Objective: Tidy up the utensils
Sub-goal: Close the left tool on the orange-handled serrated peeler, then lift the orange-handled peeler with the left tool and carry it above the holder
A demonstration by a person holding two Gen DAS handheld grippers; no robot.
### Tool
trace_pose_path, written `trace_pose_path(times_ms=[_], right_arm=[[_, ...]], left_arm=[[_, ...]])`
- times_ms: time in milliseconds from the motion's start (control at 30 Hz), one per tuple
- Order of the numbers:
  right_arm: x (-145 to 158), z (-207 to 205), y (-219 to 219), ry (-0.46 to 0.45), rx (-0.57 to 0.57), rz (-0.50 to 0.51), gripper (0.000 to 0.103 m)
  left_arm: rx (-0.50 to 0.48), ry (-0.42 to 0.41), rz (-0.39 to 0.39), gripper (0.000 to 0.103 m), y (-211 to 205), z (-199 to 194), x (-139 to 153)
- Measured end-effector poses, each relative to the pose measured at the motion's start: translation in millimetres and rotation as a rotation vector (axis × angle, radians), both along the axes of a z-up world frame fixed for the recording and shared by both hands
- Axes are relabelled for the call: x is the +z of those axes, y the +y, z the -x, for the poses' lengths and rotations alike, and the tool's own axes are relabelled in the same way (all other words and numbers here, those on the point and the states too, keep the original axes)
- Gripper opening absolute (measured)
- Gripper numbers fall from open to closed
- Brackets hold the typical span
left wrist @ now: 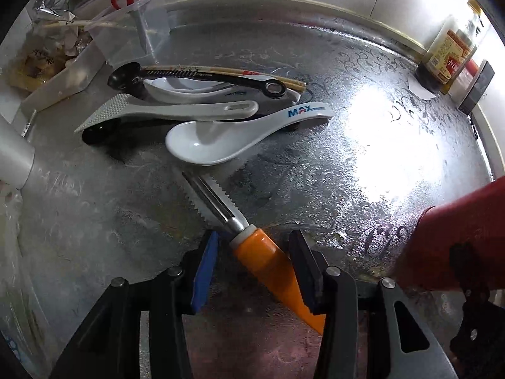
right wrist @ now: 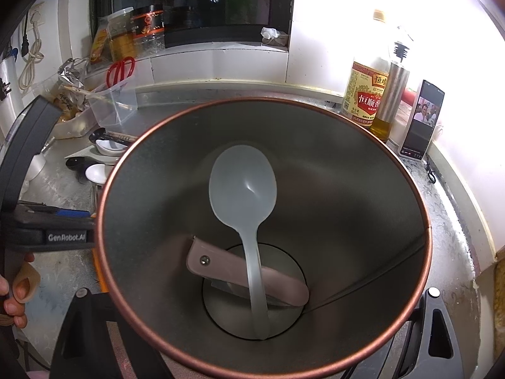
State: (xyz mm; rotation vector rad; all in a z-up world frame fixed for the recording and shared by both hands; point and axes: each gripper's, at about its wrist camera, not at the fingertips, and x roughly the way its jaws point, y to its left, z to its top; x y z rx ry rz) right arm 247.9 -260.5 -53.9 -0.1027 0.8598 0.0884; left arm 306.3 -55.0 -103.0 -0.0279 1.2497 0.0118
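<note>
Metal countertop [left wrist: 315,189], scuffed and glaring under a lamp, fills the left wrist view. On it lies an orange-handled peeler [left wrist: 252,246], its serrated blade pointing up and left toward a heap of utensils: a white soup spoon [left wrist: 221,139], a rice paddle [left wrist: 176,113], chopsticks [left wrist: 227,71] and a black opener [left wrist: 202,79]. The left gripper [left wrist: 252,271] straddles the orange handle, jaws part-spread; the black pad sits against the handle, the blue one apart (so not yet a pinch). The handle's long axis runs diagonally between the fingers.

From the right wrist view, the right gripper [right wrist: 252,347] clamps a copper-rimmed metal canister [right wrist: 132,164], tilted open toward the camera. Inside rest a translucent plastic spoon [right wrist: 243,183] and a pink folding knife [right wrist: 277,281]. The canister waits just right of the peeler.
</note>
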Motion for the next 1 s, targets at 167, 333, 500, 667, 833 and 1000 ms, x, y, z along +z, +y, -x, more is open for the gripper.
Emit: trace_pose_path(times_ms=[167,333,500,667,833,1000], right_arm=[[-0.2,0.6,-0.5,0.0,-0.004,-0.003,0.092],[0.1,1.0,-0.8,-0.001,-0.007,-0.007,0.092],[0.3,0.6,-0.8,0.001,-0.01,-0.009,0.092],[0.4,0.3,-0.2,0.002,-0.012,-0.005,0.092],[0.4,0.3,0.3,0.003,-0.013,-0.004,0.092],[0.4,1.0,0.6,0.003,-0.017,-0.005,0.092]], left_arm=[[0.055,-0.005,0.025,0.048,34.5,15.6,1.1],[0.126,-0.005,0.06,0.048,65.6,25.3,2.2],[0.113,0.015,0.022,0.048,71.7,23.0,0.1],[0.04,0.038,-0.029,0.048,63.6,8.6,-2.5],[-0.009,0.056,-0.027,0.048,61.4,-5.9,-2.3],[-0.044,0.053,-0.024,0.039,58.0,-11.7,2.5]])
